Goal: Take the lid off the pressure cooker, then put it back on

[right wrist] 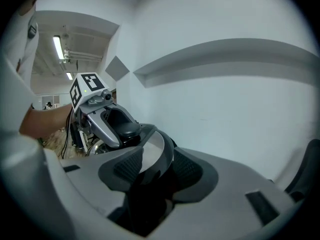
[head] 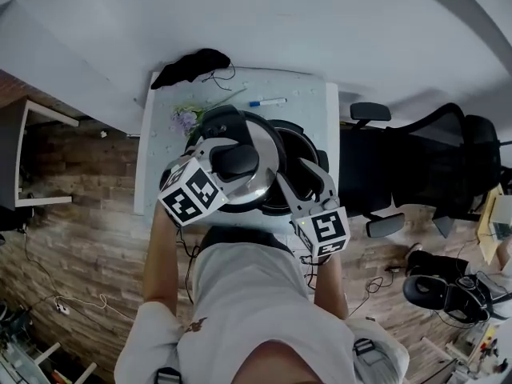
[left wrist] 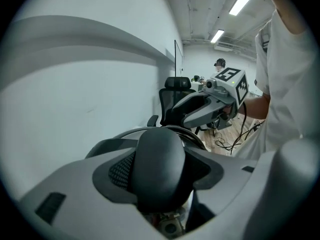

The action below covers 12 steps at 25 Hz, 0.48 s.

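Observation:
The steel lid (head: 260, 170) is tilted, partly off to the left of the black pressure cooker pot (head: 302, 152) on the white table (head: 316, 106). My left gripper (head: 234, 160) is shut on the lid's black knob (left wrist: 160, 166), which fills the space between its pads. My right gripper (head: 282, 179) is shut on the lid's rim (right wrist: 150, 156) at the right side. In the left gripper view the right gripper (left wrist: 200, 111) shows beyond the knob. From the right gripper view the left gripper (right wrist: 115, 126) shows over the lid's top. The pot's inside is mostly hidden.
A black cloth (head: 192, 66) lies at the table's far left corner, a blue pen (head: 266, 102) behind the cooker, a small bunch of flowers (head: 186, 120) to its left. A black office chair (head: 416, 174) stands right of the table. A wall runs close behind.

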### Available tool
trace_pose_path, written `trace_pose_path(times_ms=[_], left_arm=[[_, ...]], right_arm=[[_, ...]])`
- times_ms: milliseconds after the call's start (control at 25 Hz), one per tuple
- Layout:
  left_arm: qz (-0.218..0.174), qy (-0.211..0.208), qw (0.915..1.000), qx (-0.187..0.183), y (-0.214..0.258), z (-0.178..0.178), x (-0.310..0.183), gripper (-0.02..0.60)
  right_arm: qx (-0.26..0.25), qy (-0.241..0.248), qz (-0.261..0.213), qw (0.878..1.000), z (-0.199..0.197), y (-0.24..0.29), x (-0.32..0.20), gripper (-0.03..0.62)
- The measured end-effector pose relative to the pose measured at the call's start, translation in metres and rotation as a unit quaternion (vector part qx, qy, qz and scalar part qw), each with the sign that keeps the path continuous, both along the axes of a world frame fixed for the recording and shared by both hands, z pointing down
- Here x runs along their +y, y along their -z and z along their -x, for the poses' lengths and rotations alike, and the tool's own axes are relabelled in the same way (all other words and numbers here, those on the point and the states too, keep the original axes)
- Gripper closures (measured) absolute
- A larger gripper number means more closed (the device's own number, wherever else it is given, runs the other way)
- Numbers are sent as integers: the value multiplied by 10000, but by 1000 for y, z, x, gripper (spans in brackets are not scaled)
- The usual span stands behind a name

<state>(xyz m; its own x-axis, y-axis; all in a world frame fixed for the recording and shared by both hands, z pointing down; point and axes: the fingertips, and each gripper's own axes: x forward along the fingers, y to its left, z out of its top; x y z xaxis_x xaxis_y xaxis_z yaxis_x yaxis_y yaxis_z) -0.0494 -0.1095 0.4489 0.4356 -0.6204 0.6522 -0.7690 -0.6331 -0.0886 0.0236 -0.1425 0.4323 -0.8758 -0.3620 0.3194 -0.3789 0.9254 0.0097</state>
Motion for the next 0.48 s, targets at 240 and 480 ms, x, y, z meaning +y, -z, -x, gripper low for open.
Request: trace_pose_path(times_ms=[240, 480], left_arm=[[-58, 379, 9993, 37, 2, 31, 21, 307], [-125, 499, 9986, 135, -1, 63, 47, 307]], right_arm=[[70, 273, -25, 9996, 28, -1, 14, 398], [162, 301, -104, 9994, 57, 0, 33, 398]])
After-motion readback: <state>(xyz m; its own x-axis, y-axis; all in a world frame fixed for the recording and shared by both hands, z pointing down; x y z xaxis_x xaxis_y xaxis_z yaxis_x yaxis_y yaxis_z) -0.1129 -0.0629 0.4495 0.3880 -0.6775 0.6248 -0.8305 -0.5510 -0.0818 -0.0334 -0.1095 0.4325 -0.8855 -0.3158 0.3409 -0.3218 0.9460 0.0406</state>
